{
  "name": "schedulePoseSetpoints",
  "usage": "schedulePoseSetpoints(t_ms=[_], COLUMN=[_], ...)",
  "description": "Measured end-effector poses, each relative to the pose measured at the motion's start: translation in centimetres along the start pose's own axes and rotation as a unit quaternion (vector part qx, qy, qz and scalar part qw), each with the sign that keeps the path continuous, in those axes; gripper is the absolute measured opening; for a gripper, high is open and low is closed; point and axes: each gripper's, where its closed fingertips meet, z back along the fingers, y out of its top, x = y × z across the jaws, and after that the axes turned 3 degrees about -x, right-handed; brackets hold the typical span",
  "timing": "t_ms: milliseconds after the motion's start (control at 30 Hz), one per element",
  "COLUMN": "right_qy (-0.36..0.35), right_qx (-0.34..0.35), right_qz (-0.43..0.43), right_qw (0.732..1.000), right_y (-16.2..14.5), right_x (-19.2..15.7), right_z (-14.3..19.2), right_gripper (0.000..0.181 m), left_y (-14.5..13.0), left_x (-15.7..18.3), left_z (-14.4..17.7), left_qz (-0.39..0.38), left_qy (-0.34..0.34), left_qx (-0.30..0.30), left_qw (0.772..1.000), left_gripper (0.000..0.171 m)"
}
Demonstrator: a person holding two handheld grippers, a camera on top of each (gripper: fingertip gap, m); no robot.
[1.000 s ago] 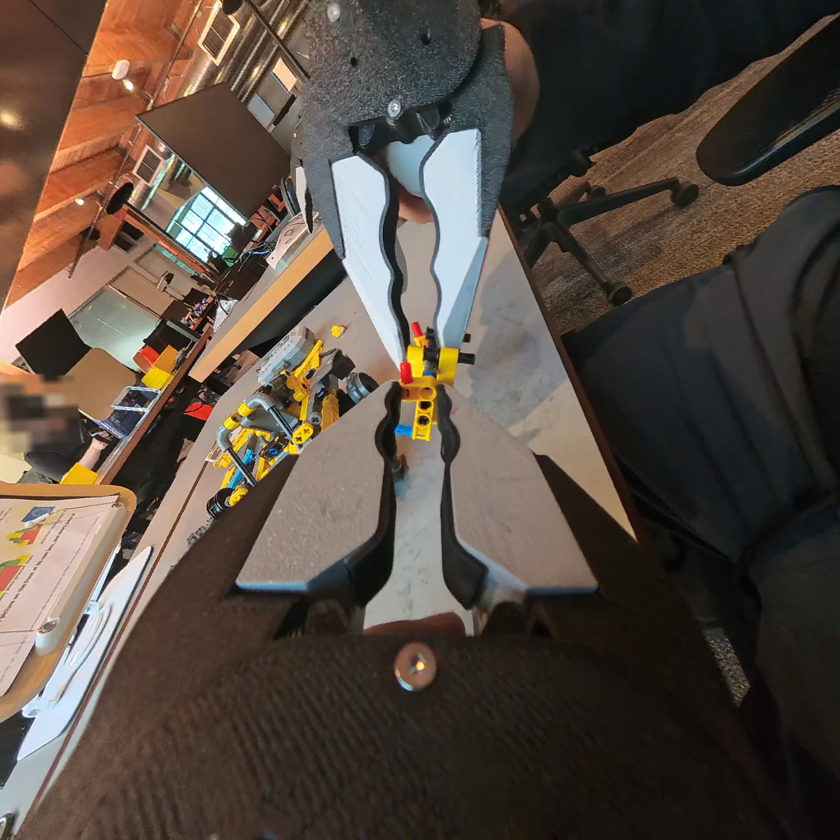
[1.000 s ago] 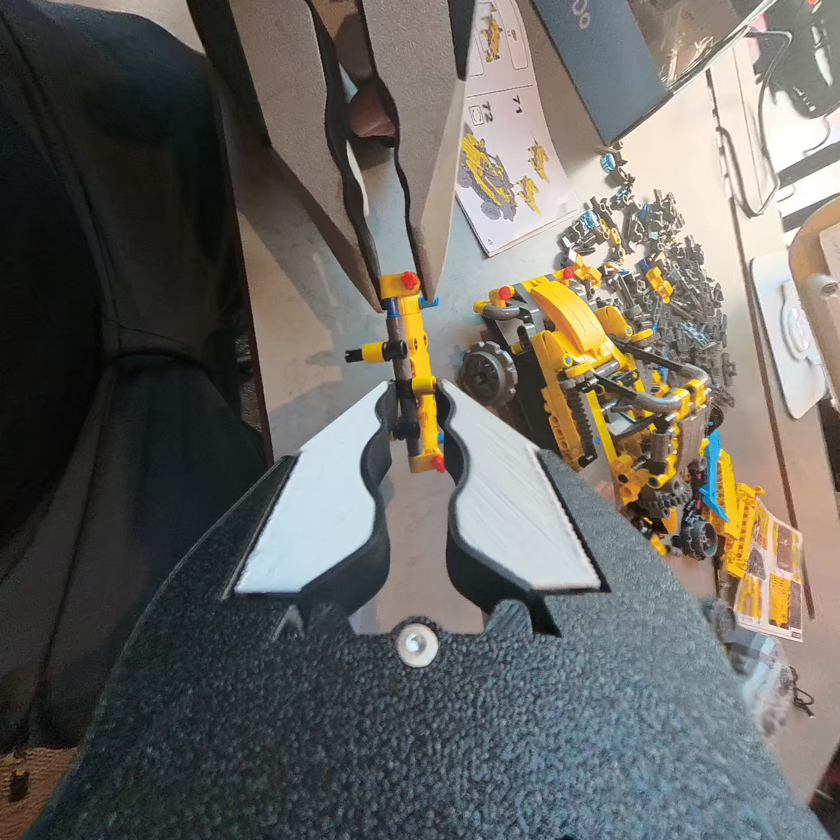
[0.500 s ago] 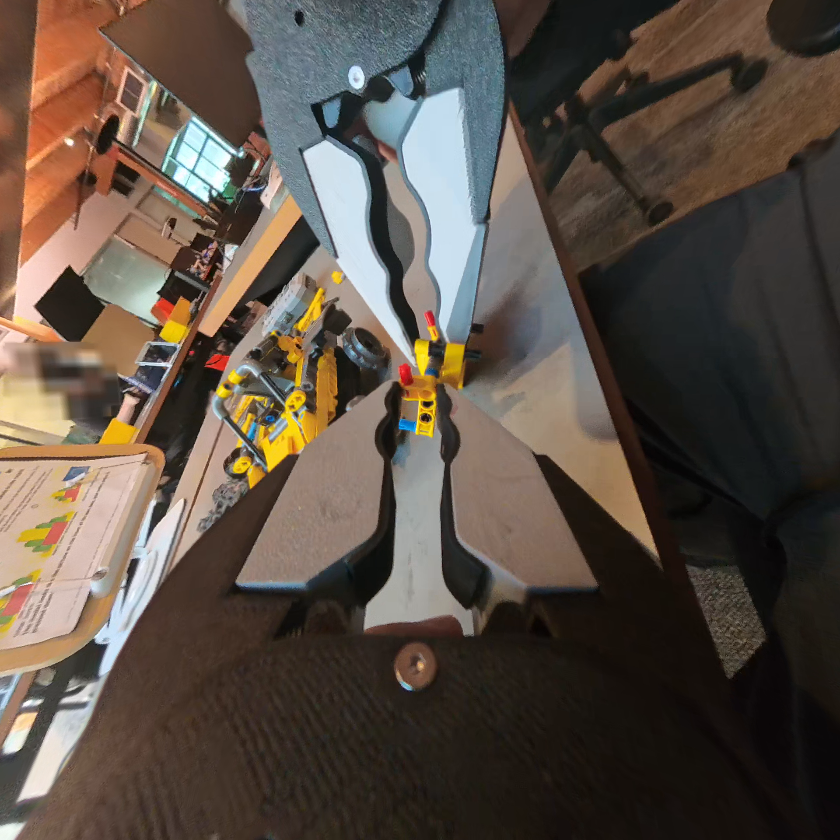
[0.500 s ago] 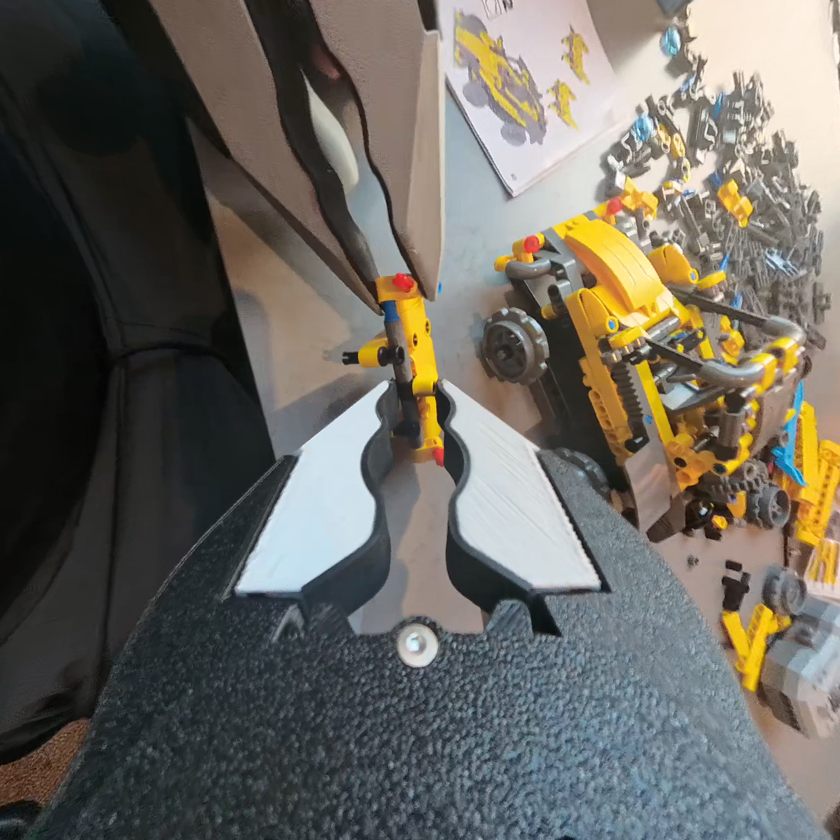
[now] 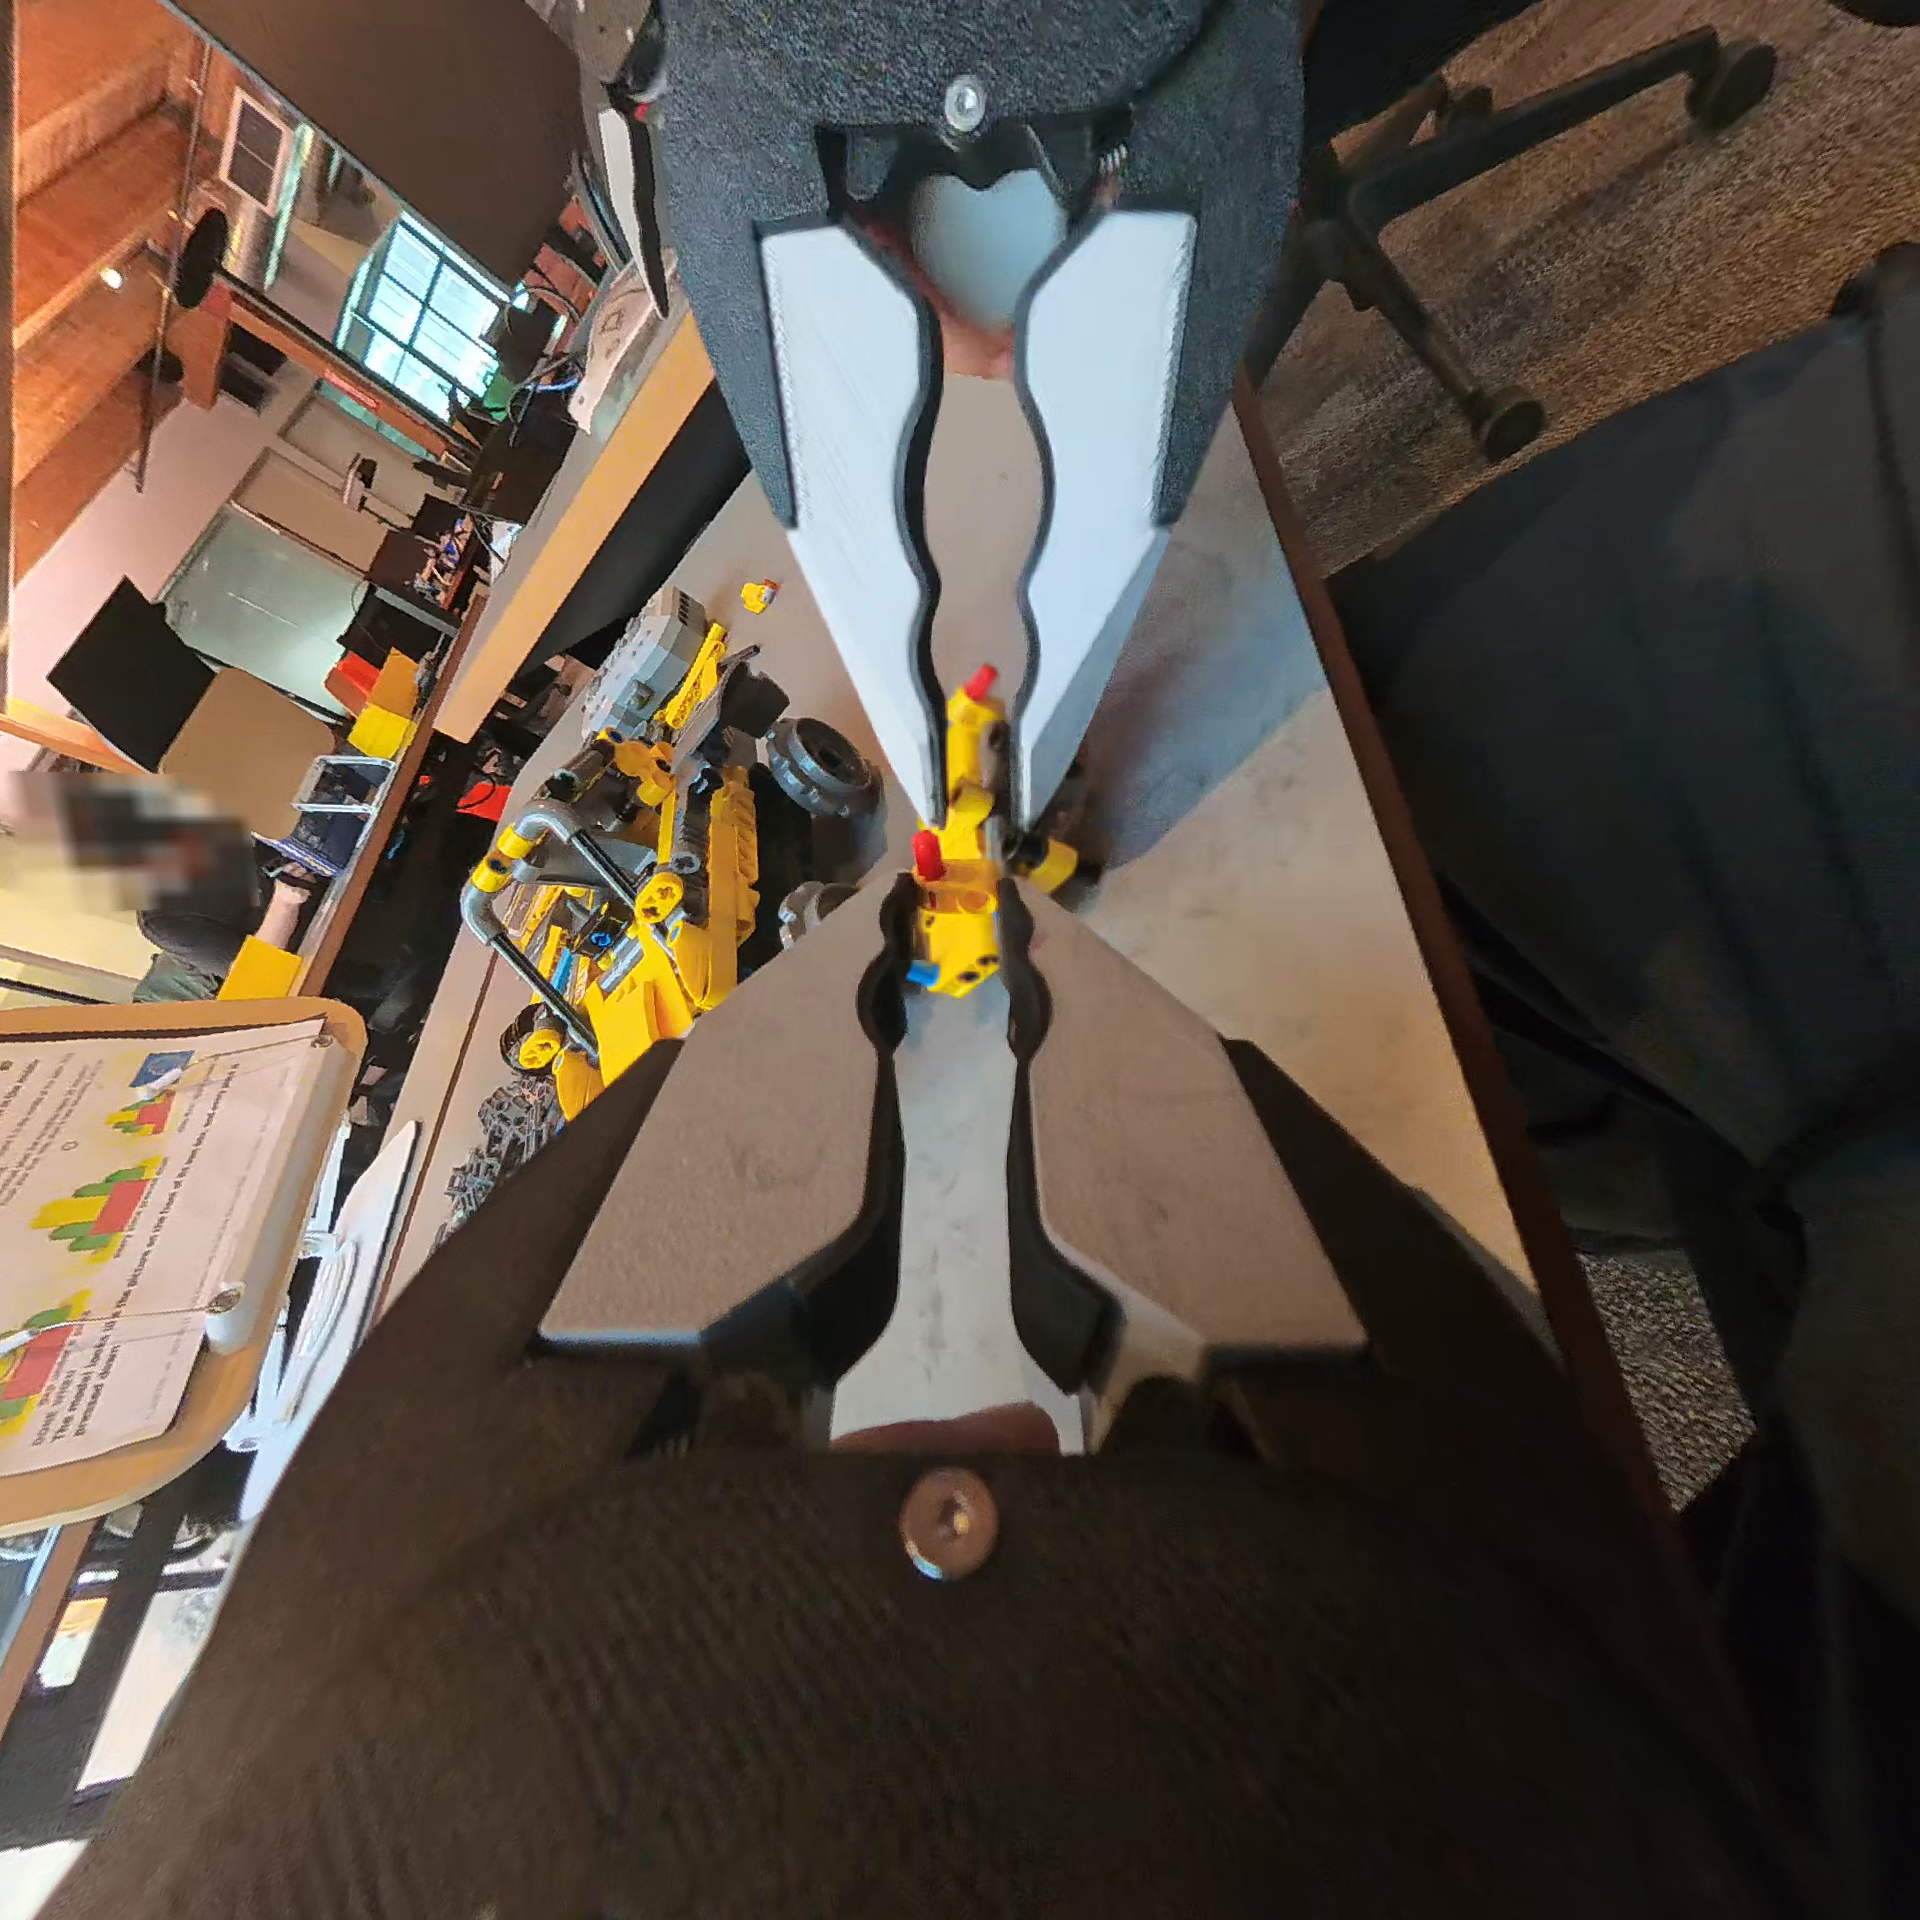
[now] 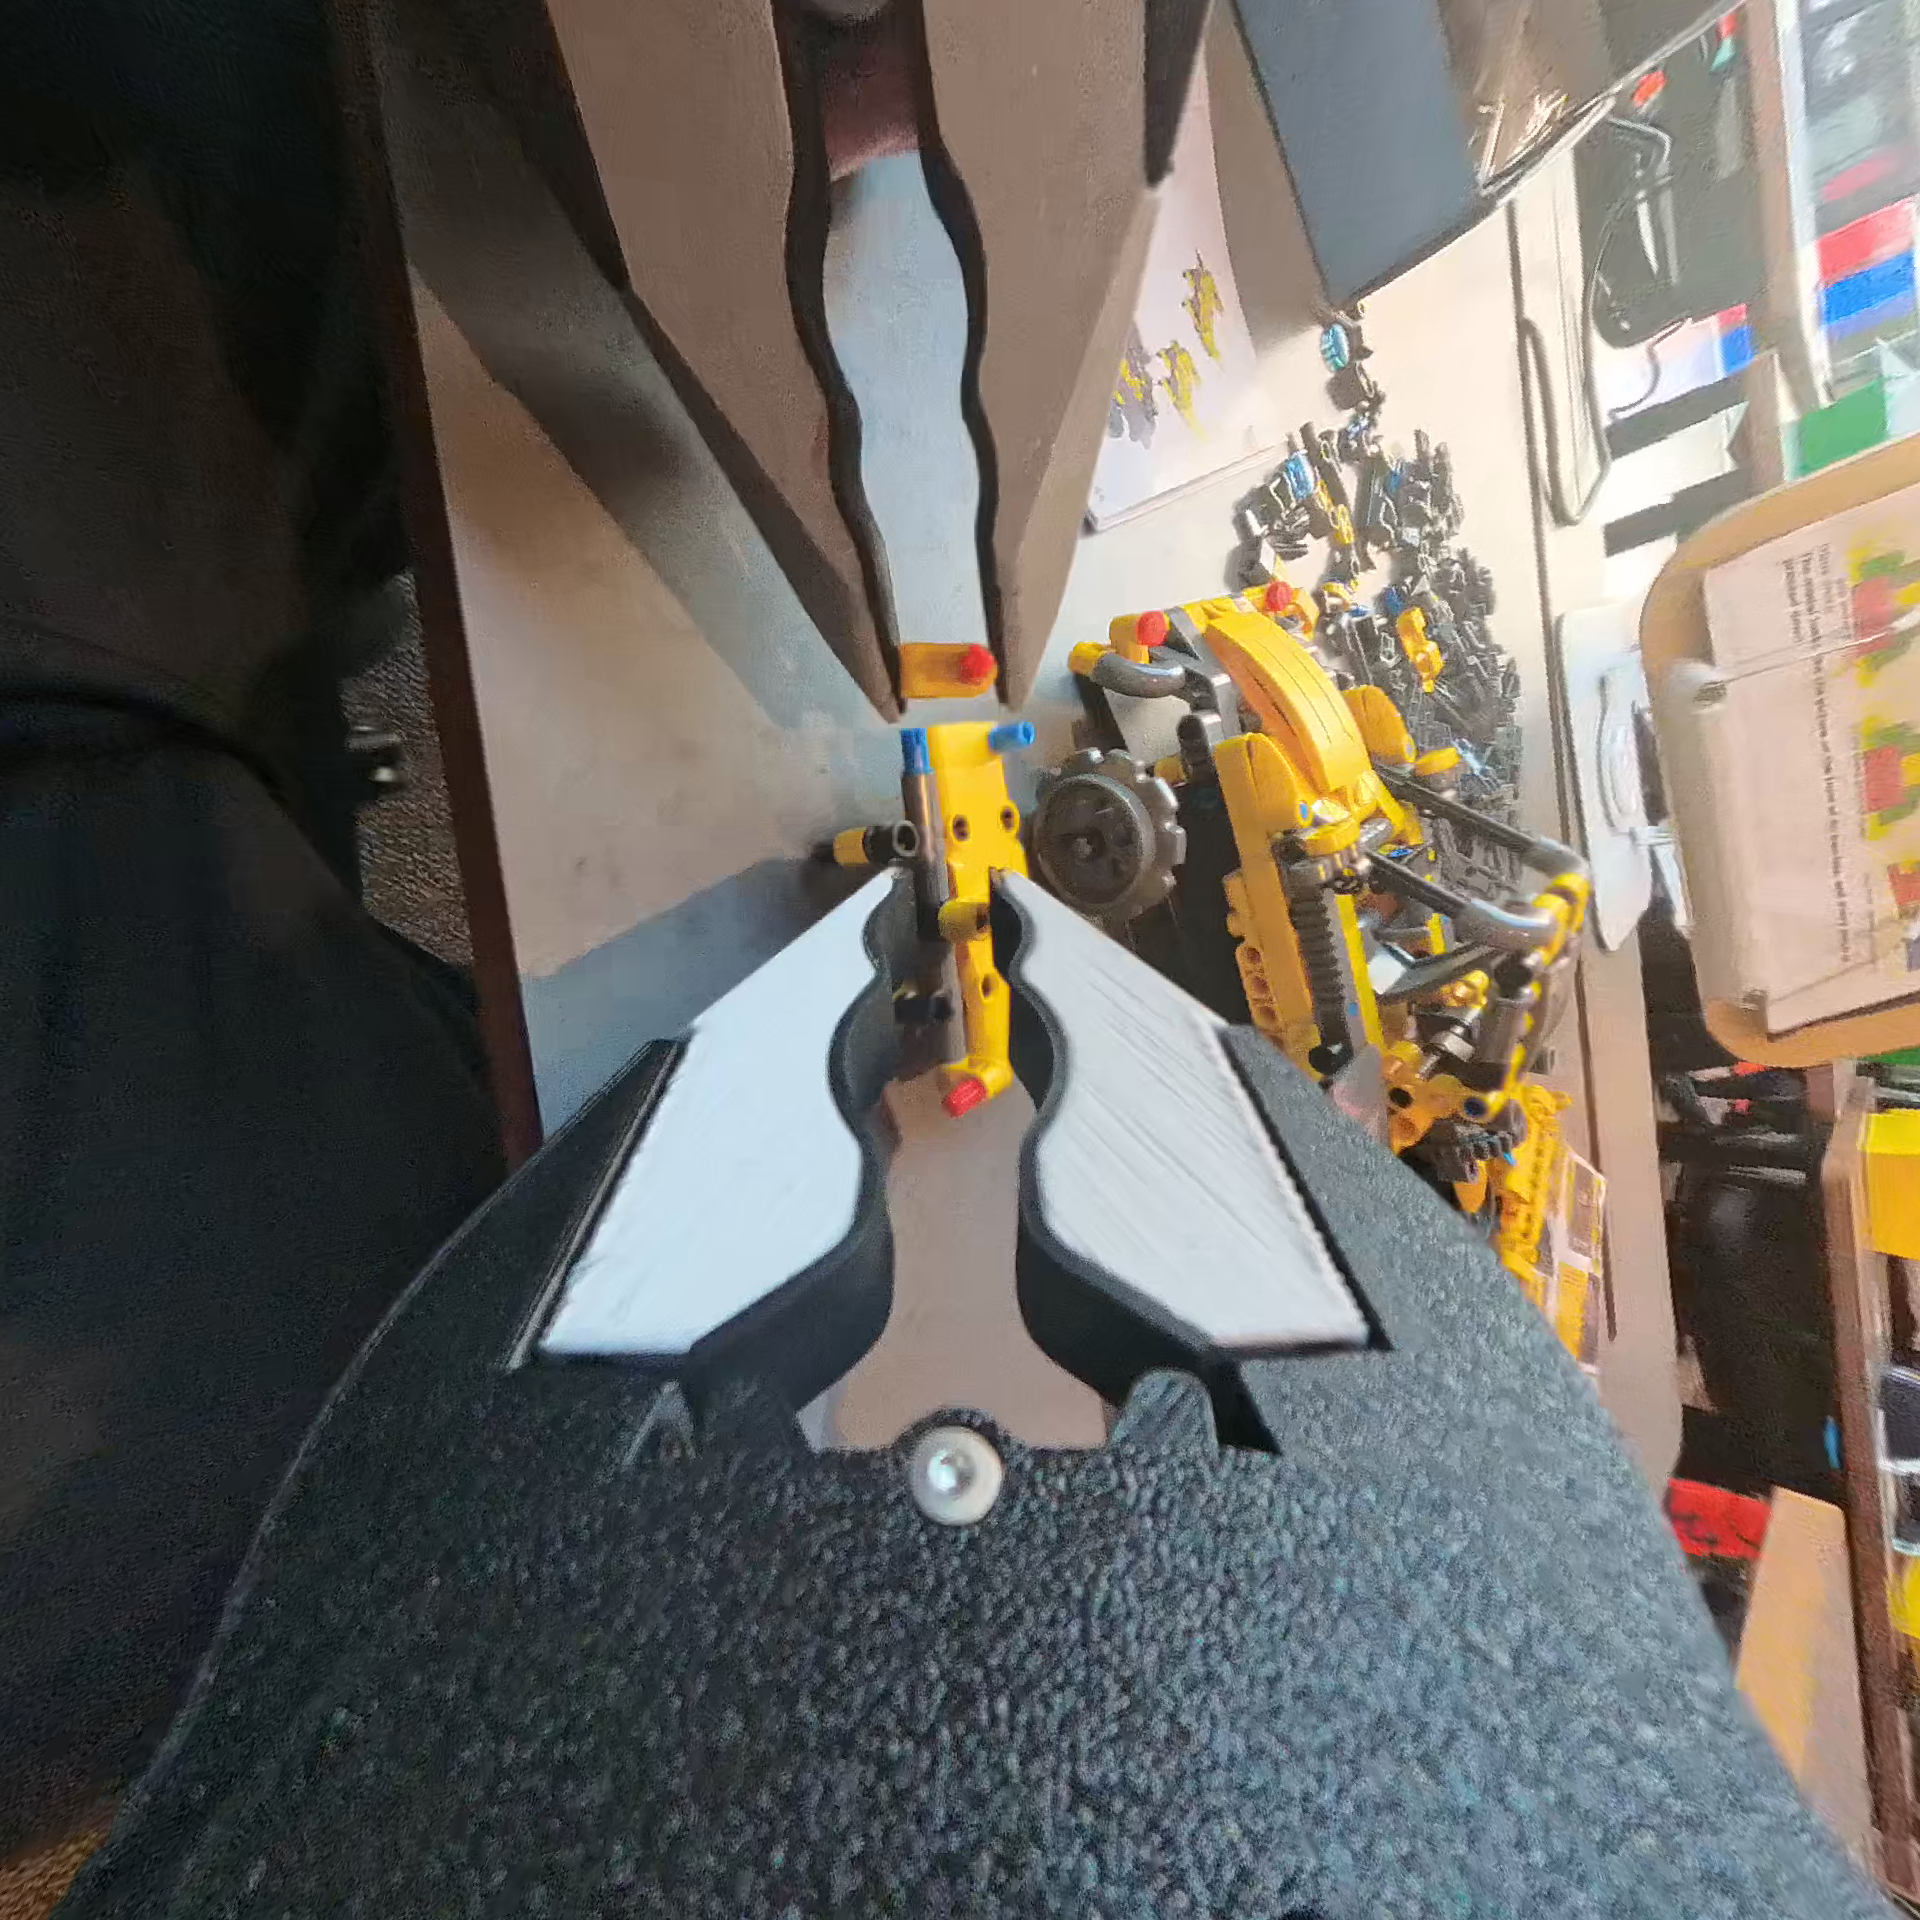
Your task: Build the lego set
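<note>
the far end of the small yellow block piece (image 5: 961,914) sits between the white fingers (image 5: 852,499) of the right gripper (image 5: 977,790), so where they touch is hard to see. the big yellow block truck (image 6: 1309,831) is partly hidden behind the right gripper. the pile of loose grey bits (image 6: 1382,540) is too small and blurry to tell apart. the paper booklet (image 6: 1174,416) is half covered. a blurred patch hides a person far back.

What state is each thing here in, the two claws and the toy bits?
left claw: shut on the small yellow piece.
right claw: shut on the yellow beam assembly.
small yellow piece: apart from the yellow beam assembly, a gap between them.
yellow vehicle model: assembled, lying on the table.
</note>
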Motion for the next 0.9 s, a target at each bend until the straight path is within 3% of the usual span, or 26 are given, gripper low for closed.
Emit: schedulePoseSetpoints(t_ms=[133,233,333,400,500,567,667,900], right_qy=[-0.017,-0.015,-0.004,0.024,0.103,0.161,0.222,0.339], right_qx=[0.012,-0.008,-0.001,0.048,0.136,0.168,0.197,0.262], right_qz=[0.017,0.026,-0.014,-0.080,-0.225,-0.297,-0.372,-0.456], right_qw=[1.000,1.000,1.000,0.995,0.959,0.926,0.880,0.780], right_y=[0.5,-0.3,-0.3,0.8,3.5,4.6,5.2,6.6], right_x=[0.1,-0.2,-0.5,-0.7,-0.7,-0.7,-0.2,-0.3], right_z=[0.0,-0.2,0.3,1.2,2.5,2.8,2.9,4.0], right_gripper=[0.000,0.009,0.010,0.013,0.018,0.031,0.036,0.012], left_y=[-0.1,-0.1,0.1,0.3,0.9,1.6,2.4,3.9], left_x=[0.2,-0.1,-0.6,-1.0,-1.1,-1.0,-1.1,-0.7], left_z=[-0.1,0.0,0.2,0.4,0.7,1.0,1.5,2.3], left_qz=[-0.010,-0.001,0.015,0.024,0.028,0.024,0.017,0.002], left_qy=[0.000,0.004,0.009,0.014,0.017,0.016,0.023,0.023], left_qx=[-0.004,0.001,0.012,0.019,0.040,0.062,0.087,0.133], left_qw=[1.000,1.000,1.000,0.999,0.999,0.998,0.996,0.991], left_gripper=[0.012,0.012,0.012,0.012,0.012,0.012,0.012,0.011])
